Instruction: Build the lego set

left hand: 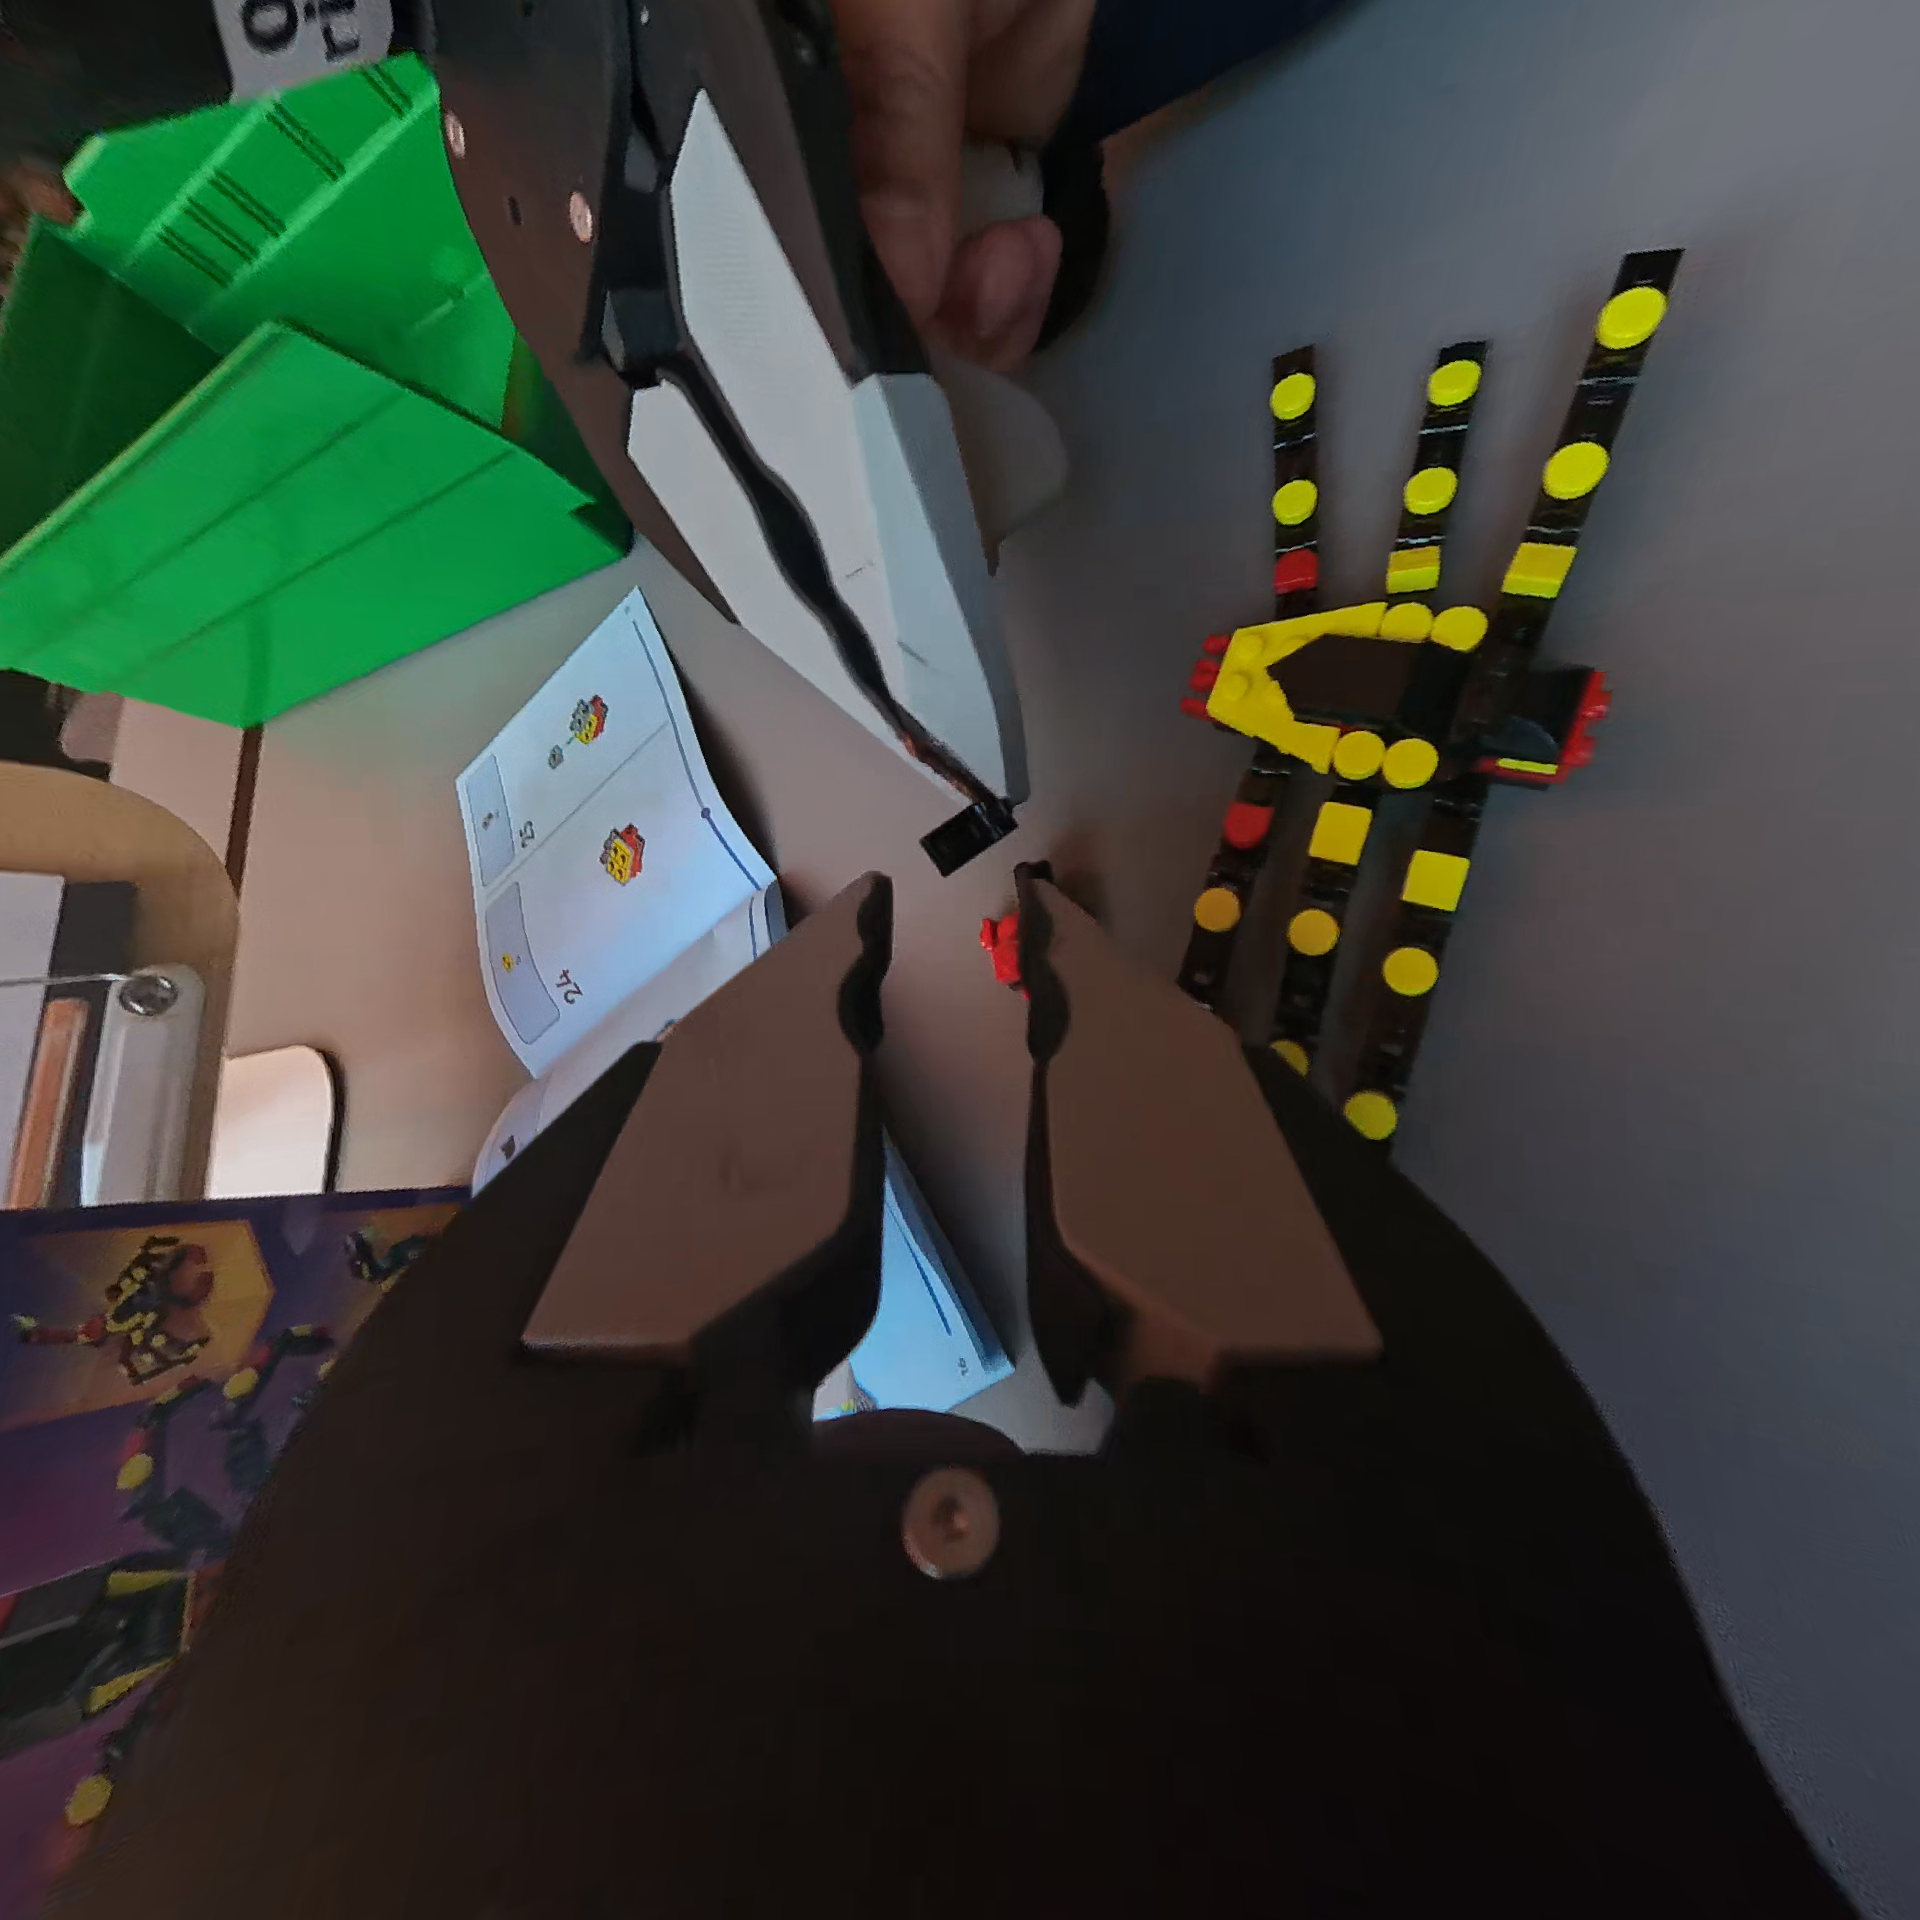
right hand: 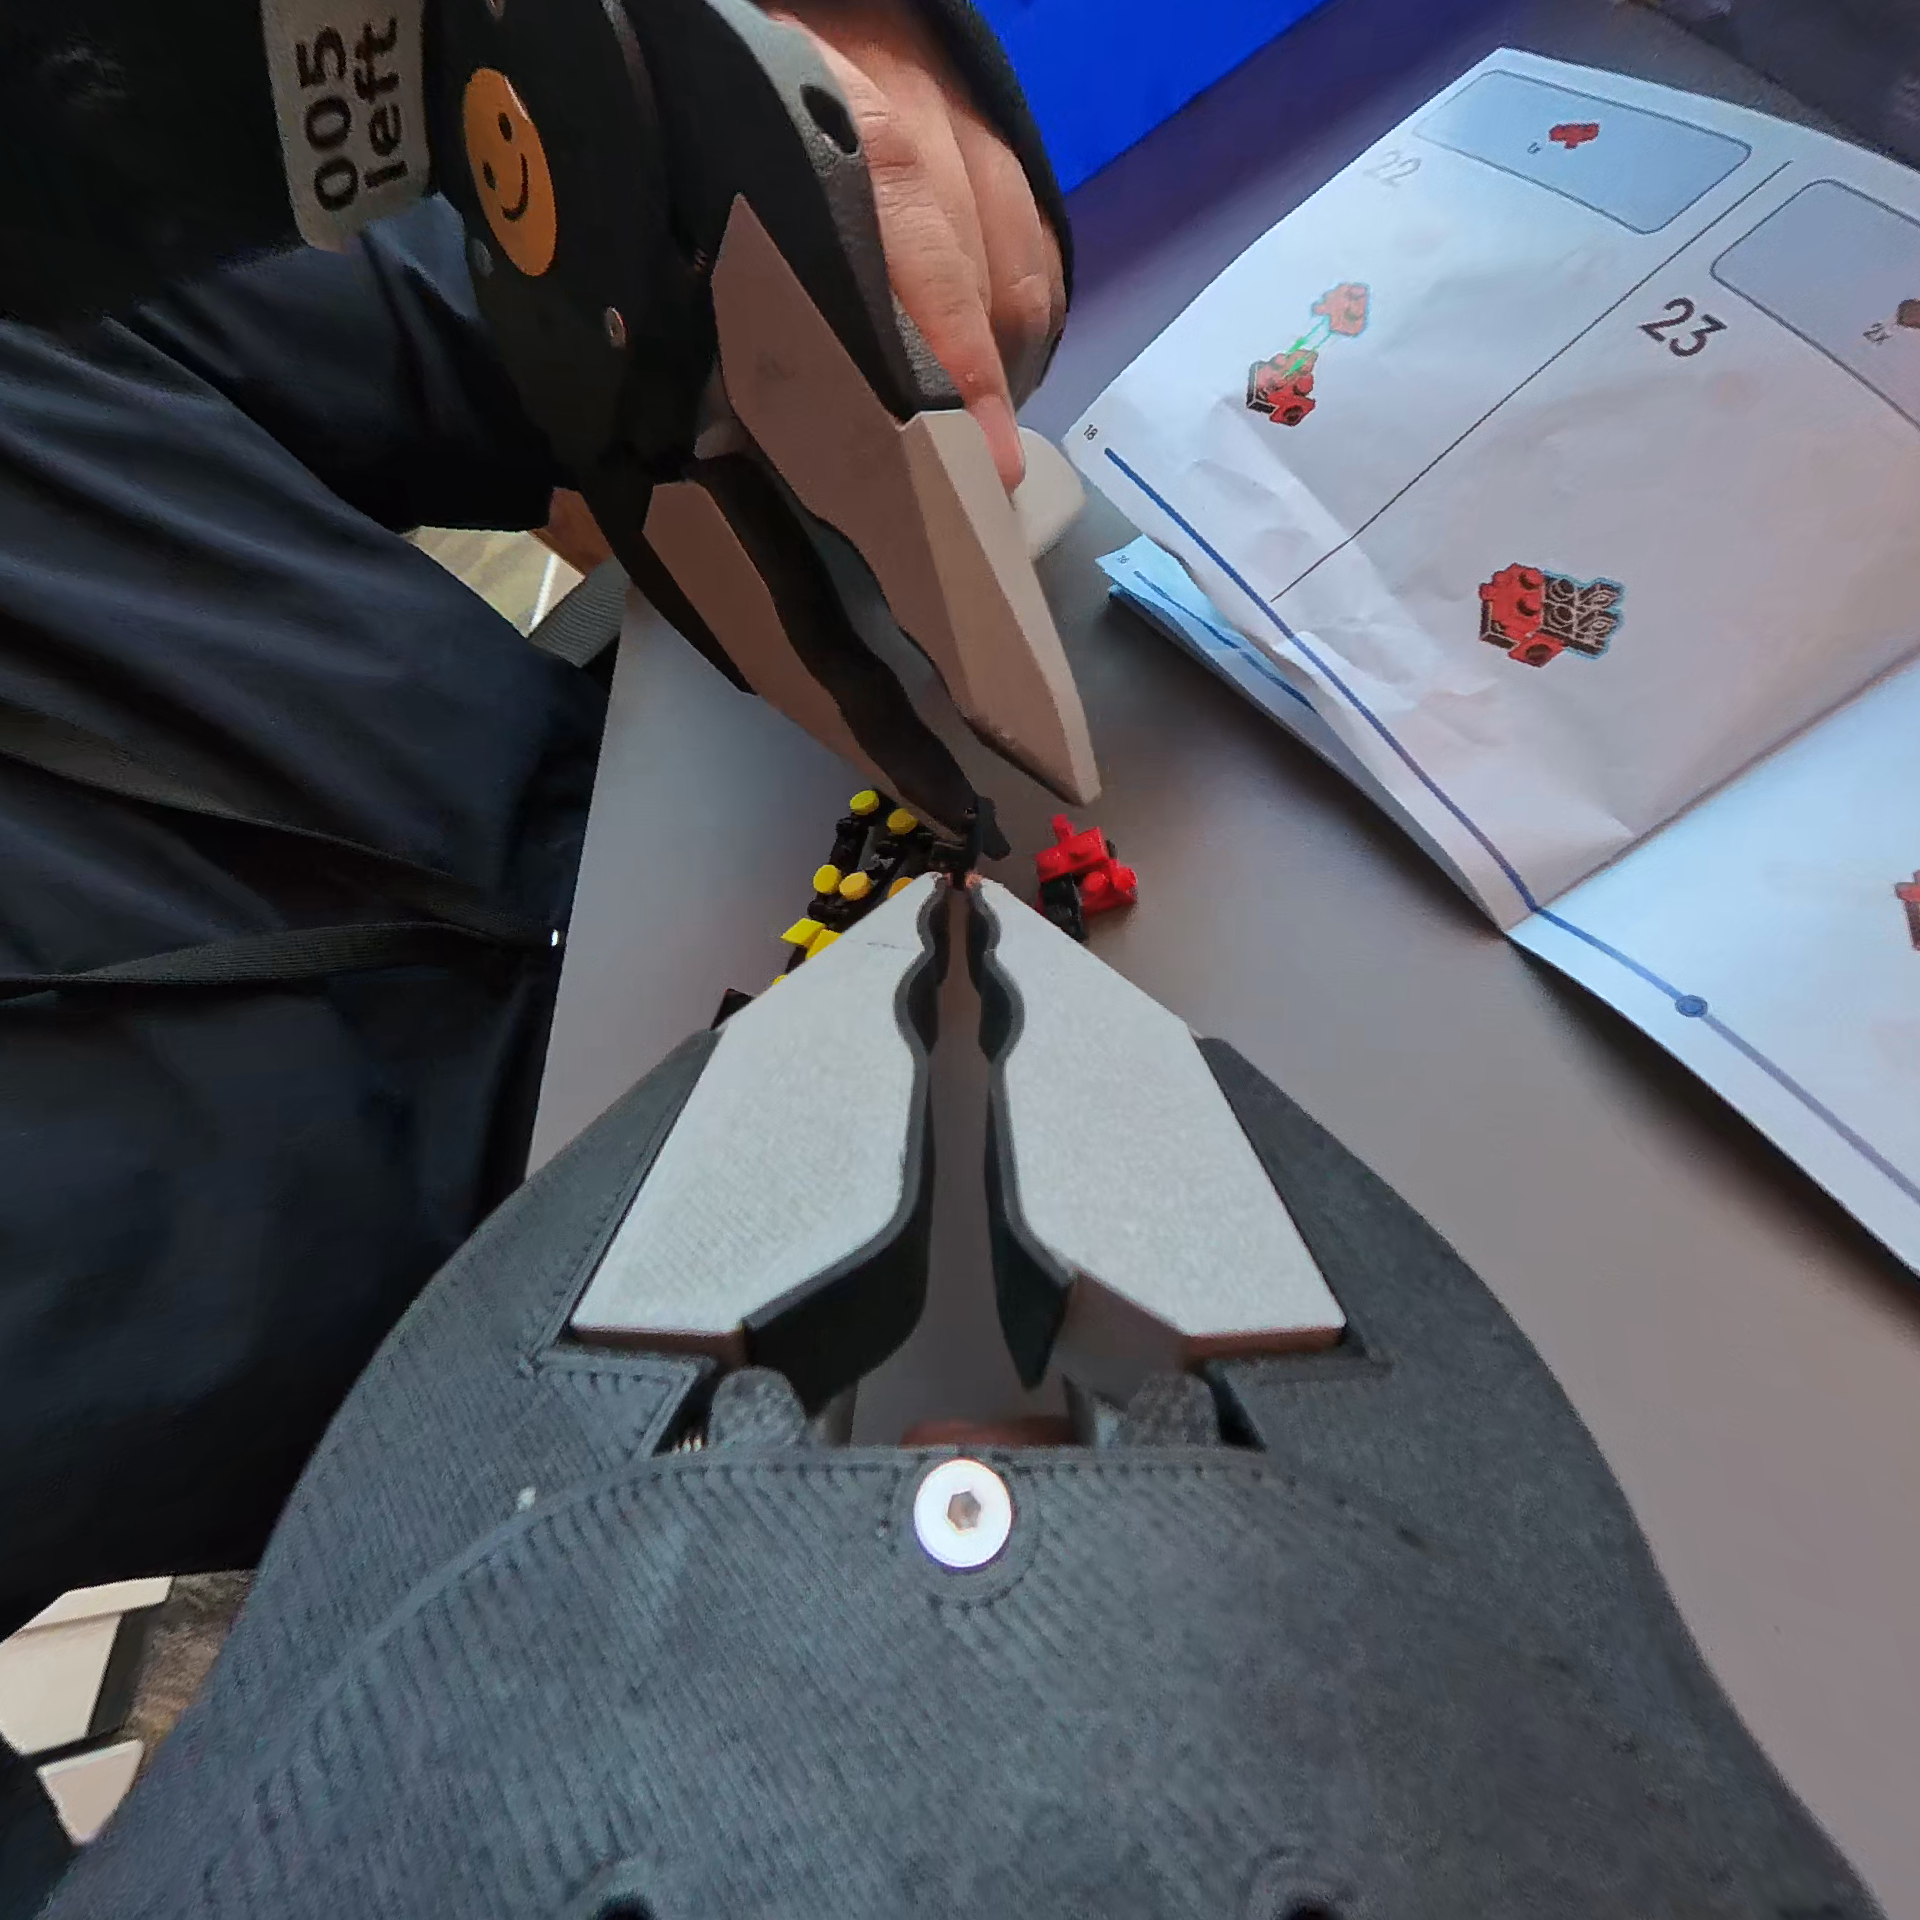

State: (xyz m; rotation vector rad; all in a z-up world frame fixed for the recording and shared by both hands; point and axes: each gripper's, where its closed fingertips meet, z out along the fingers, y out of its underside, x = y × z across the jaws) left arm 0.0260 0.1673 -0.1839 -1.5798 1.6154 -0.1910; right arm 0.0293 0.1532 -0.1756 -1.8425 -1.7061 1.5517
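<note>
My right gripper (right hand: 961,885) is shut on a small black lego piece (right hand: 974,836) and holds it just above the table. In the left wrist view it comes down from the top (left hand: 987,800) with the black piece (left hand: 968,831) at its tips. My left gripper (left hand: 954,883) is open and empty, its tips just below that piece. A small red and black assembly (right hand: 1086,878) lies on the table beside the tips, partly hidden behind my left gripper's right finger (left hand: 1000,940). The long black build with yellow and red tiles (left hand: 1403,707) lies flat to the right.
The open instruction booklet (right hand: 1558,520) lies on the grey table (right hand: 1351,1143), also left of my fingers (left hand: 603,831). A green folded holder (left hand: 260,468) stands far left, with the purple set box (left hand: 156,1403) below it. The person's dark-clothed body (right hand: 260,727) is close on the left.
</note>
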